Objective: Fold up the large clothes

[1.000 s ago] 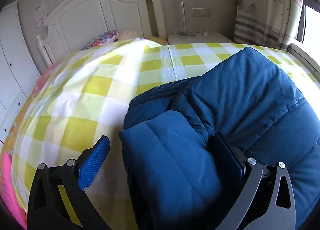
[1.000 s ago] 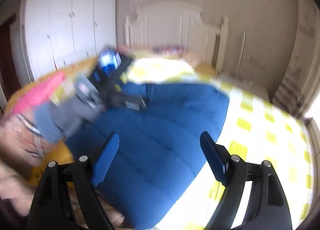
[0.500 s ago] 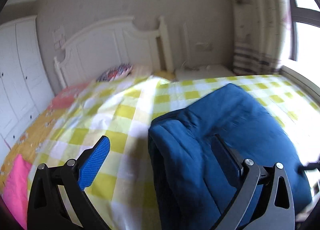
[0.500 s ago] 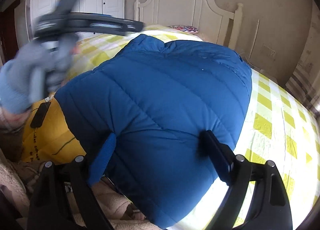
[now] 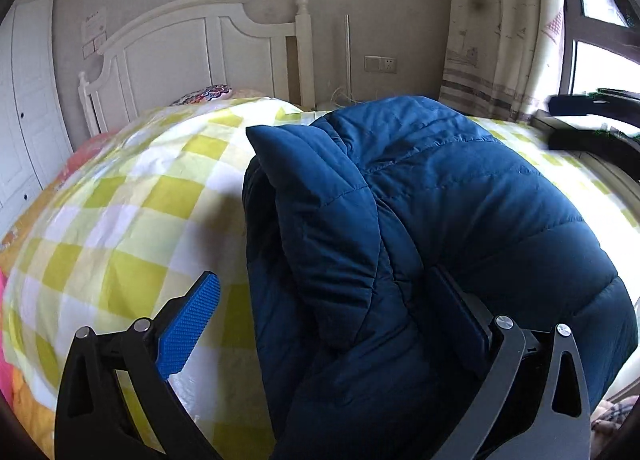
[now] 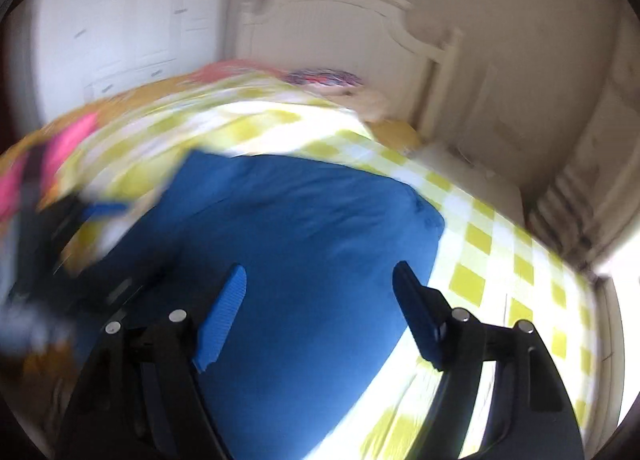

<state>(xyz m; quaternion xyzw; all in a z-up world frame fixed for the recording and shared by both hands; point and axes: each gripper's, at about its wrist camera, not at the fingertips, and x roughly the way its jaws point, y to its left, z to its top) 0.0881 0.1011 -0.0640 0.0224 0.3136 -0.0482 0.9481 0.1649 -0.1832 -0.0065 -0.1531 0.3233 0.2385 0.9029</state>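
The left claw point(image 5: 320, 324) is spread wide, with nothing clamped. Its blue ribbed left pad point(image 5: 189, 327) hangs over the checked bedspread point(image 5: 132, 212), while its dark right pad is pressed into the blue padded jacket point(image 5: 460, 212), whose bulk fills the gap between the fingers. Whether the fabric touches the left pad cannot be told. The jacket lies folded on the bed, one flap doubled over along its left edge so that a stiff corner stands up near the middle of the view; its lower hem is cut off by the frame.

The right claw point(image 6: 320, 316) is also spread apart and holds nothing. It hovers over the same jacket point(image 6: 312, 236), which in this heavily blurred view reads only as a smooth blue mass lying on the yellow-and-white checks point(image 6: 480, 244). At the left edge of that view a dark smear with a blue streak crosses the bedding; it is too blurred to identify.

Beyond the jacket stands a white panelled headboard point(image 5: 192, 48), with a patterned pillow point(image 5: 204, 94) at its foot. White wardrobe doors point(image 5: 28, 100) fill the left wall, a wall socket point(image 5: 380, 63) sits by a striped curtain point(image 5: 500, 40), and a window point(image 5: 596, 40) glares at the right. A small notice on the wall above the headboard is unreadable.
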